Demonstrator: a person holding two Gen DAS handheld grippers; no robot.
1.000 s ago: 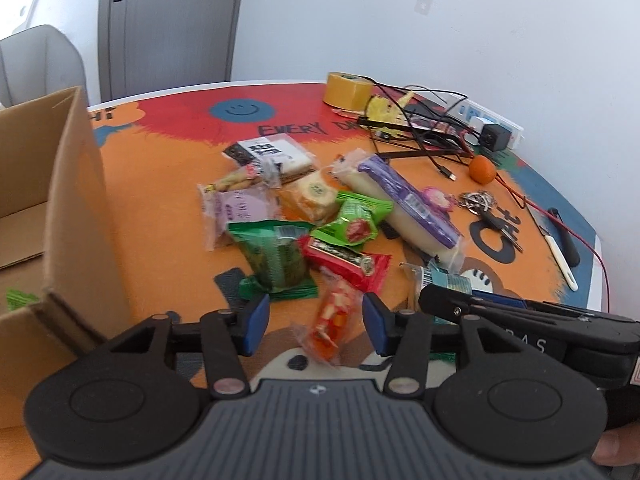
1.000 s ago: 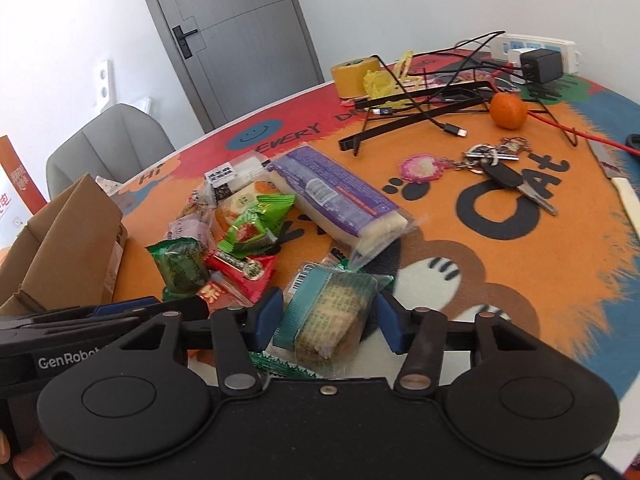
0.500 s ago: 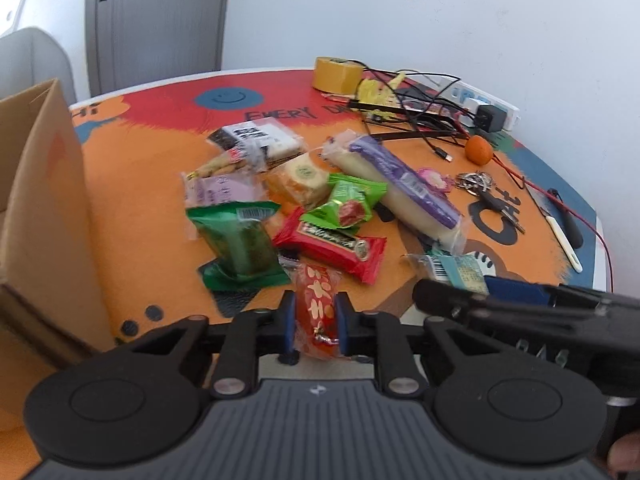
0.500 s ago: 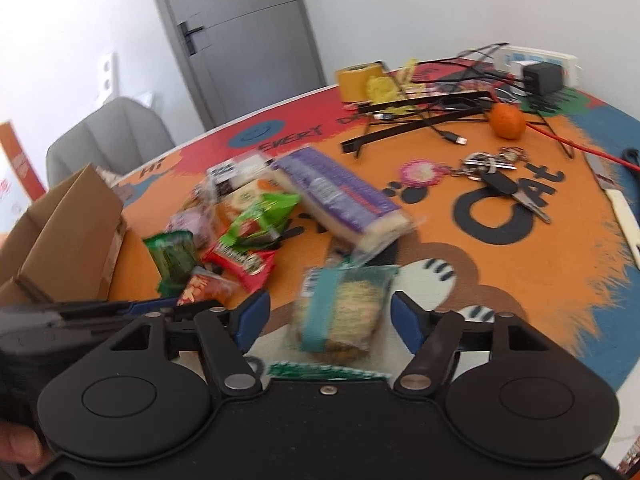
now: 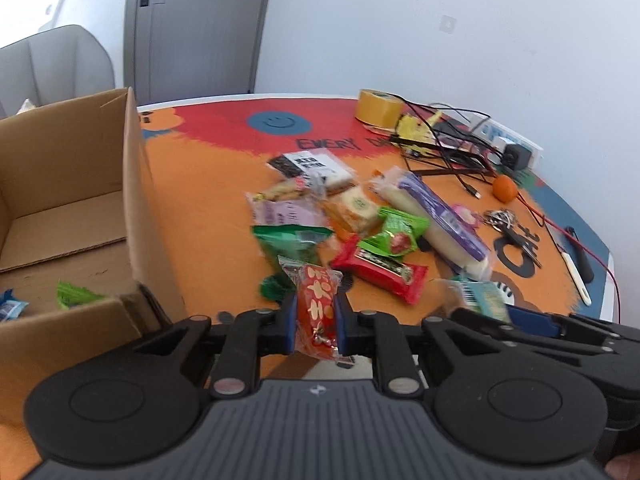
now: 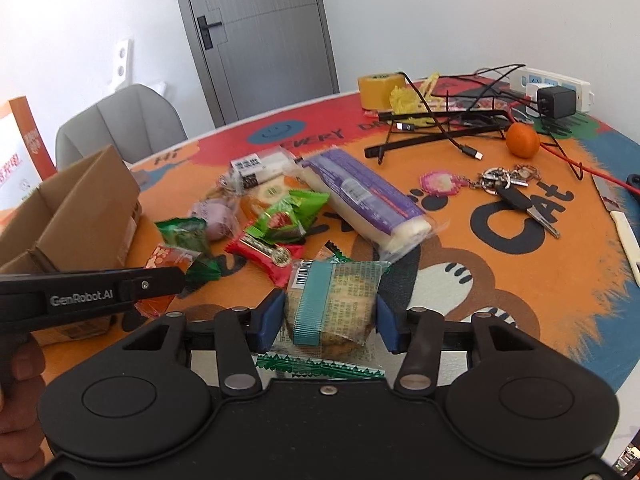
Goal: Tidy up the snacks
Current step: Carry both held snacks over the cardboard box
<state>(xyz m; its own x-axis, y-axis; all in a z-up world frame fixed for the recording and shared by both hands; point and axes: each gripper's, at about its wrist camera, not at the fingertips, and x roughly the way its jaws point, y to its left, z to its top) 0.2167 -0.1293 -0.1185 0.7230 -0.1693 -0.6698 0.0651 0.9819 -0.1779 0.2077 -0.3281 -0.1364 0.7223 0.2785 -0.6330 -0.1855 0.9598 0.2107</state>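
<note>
My left gripper (image 5: 316, 322) is shut on a red-orange snack packet (image 5: 319, 307) and holds it above the table, right of the open cardboard box (image 5: 132, 208). My right gripper (image 6: 330, 318) is shut on a teal-banded cake packet (image 6: 332, 304), lifted off the table. A pile of snacks lies mid-table: a long purple-and-white pack (image 6: 360, 196), a red bar (image 6: 266, 254), a light green packet (image 6: 290, 216) and a dark green packet (image 5: 294, 242). The box holds a green wrapper (image 5: 74, 294) and a blue one (image 5: 10, 306).
Far side of the round table: a yellow tape roll (image 6: 378, 88), black cables and a stand (image 6: 440, 120), an orange (image 6: 522, 140), keys (image 6: 508, 186), a power strip (image 6: 556, 88) and a knife (image 6: 620, 216). A grey chair (image 6: 120, 124) stands behind the box.
The left gripper closed on the red-orange packet and lifted it toward the box. The right gripper closed on the teal-banded cake packet and raised it.
</note>
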